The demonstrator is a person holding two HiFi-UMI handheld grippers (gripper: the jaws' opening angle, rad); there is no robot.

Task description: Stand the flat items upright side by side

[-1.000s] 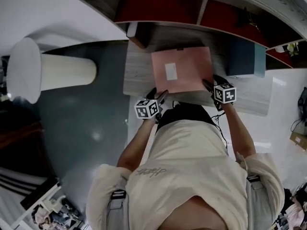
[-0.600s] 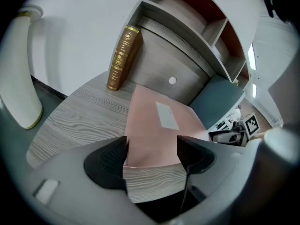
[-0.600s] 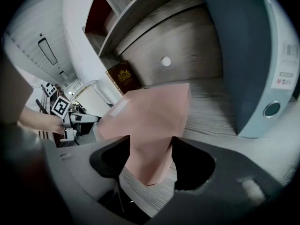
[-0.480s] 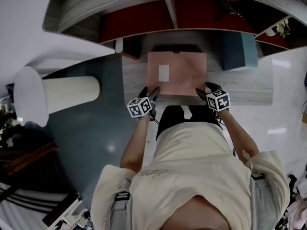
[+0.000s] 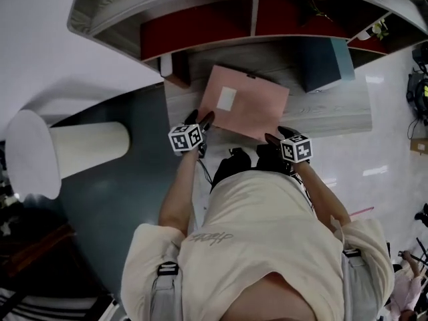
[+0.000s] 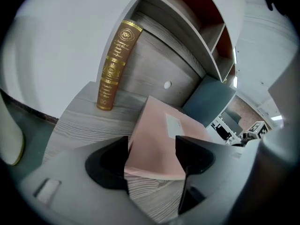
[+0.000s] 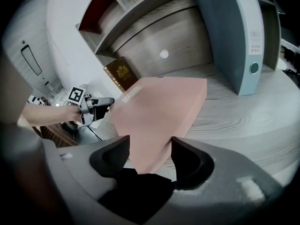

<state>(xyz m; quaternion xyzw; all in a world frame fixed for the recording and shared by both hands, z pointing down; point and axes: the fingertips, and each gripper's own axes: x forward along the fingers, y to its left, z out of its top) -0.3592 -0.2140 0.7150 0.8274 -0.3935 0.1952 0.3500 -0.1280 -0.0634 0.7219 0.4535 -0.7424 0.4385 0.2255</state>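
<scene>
A pink flat folder with a white label lies askew on the grey wooden desk, its near right corner past the front edge. My left gripper is at the folder's near left corner. In the left gripper view the folder fills the gap of the left gripper, whose jaws are closing. My right gripper is at the near right corner. In the right gripper view the folder's corner is wedged between the jaws of the right gripper, touching both.
A gold-spined book stands upright at the desk's back left. A teal binder stands upright at the back right, under red-backed shelf compartments. A white cylinder lies on the floor to the left.
The pink folder has turned clockwise on the desk. My left gripper has moved up with its corner and my right gripper has come toward me. The head view has shifted.
</scene>
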